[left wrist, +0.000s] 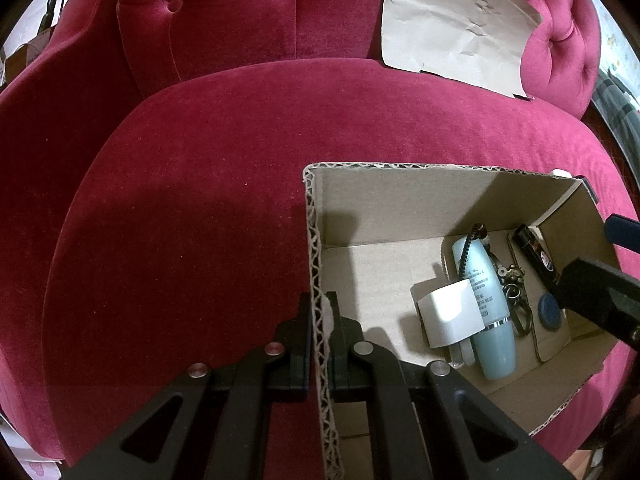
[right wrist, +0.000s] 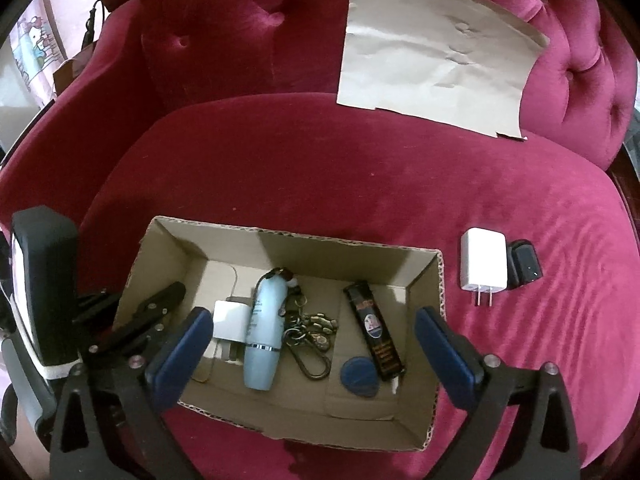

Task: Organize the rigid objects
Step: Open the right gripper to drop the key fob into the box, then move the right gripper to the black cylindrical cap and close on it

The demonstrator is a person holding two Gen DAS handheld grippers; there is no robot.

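An open cardboard box (right wrist: 424, 276) sits on the red sofa seat. In it lie a pale blue bottle (right wrist: 262, 332), a white charger (right wrist: 229, 320), a bunch of keys (right wrist: 310, 334), a black lighter (right wrist: 374, 330) and a round blue disc (right wrist: 359, 374). My left gripper (left wrist: 320, 316) is shut on the box's left wall (left wrist: 316, 280); it also shows in the right wrist view (right wrist: 160, 308). My right gripper (right wrist: 316, 340) is open and empty above the box. On the seat right of the box lie a white plug charger (right wrist: 482, 262) and a small black object (right wrist: 526, 264).
A crumpled sheet of brown paper (right wrist: 436, 52) leans on the tufted sofa back (right wrist: 240, 24). The red seat cushion (left wrist: 192, 208) spreads left of and behind the box. The right gripper's finger (left wrist: 596, 292) hangs over the box's right side in the left wrist view.
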